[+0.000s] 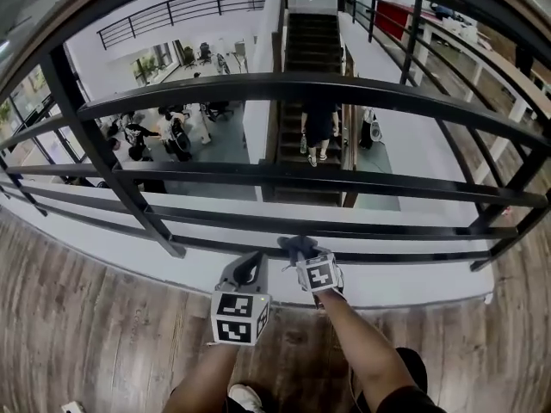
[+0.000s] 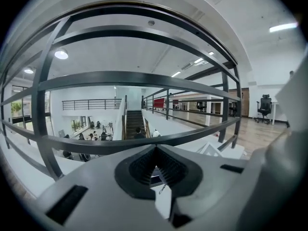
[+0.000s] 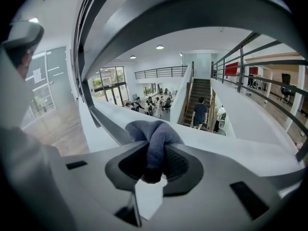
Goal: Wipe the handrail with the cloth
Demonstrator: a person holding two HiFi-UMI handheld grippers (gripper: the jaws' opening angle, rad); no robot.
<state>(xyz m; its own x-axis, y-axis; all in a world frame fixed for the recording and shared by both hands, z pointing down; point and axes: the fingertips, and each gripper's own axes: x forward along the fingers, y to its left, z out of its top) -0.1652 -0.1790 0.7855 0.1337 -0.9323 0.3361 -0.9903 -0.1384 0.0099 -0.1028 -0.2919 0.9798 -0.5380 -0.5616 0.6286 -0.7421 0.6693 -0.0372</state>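
A black metal railing with horizontal bars [image 1: 293, 89] stands in front of me, at the edge of a mezzanine. My right gripper [image 1: 299, 249] is shut on a bunched blue-grey cloth [image 3: 153, 134], low down next to the lowest bar [image 1: 370, 255]. In the right gripper view the cloth sticks out past the jaws, just right of a slanting bar [image 3: 108, 126], and a thick dark bar [image 3: 192, 13] arches overhead. My left gripper [image 1: 250, 268] hangs just left of the right one, shut with nothing in it; its view looks out through the rails [image 2: 134, 81].
The railing posts stand on a white kerb [image 1: 422, 284], with wooden floor [image 1: 95, 334] on my side. Beyond the railing the floor drops to a lower level: a person [image 1: 319, 126] is on the staircase and seated people [image 1: 159, 134] are at the left. A shoe [image 1: 247, 397] shows below.
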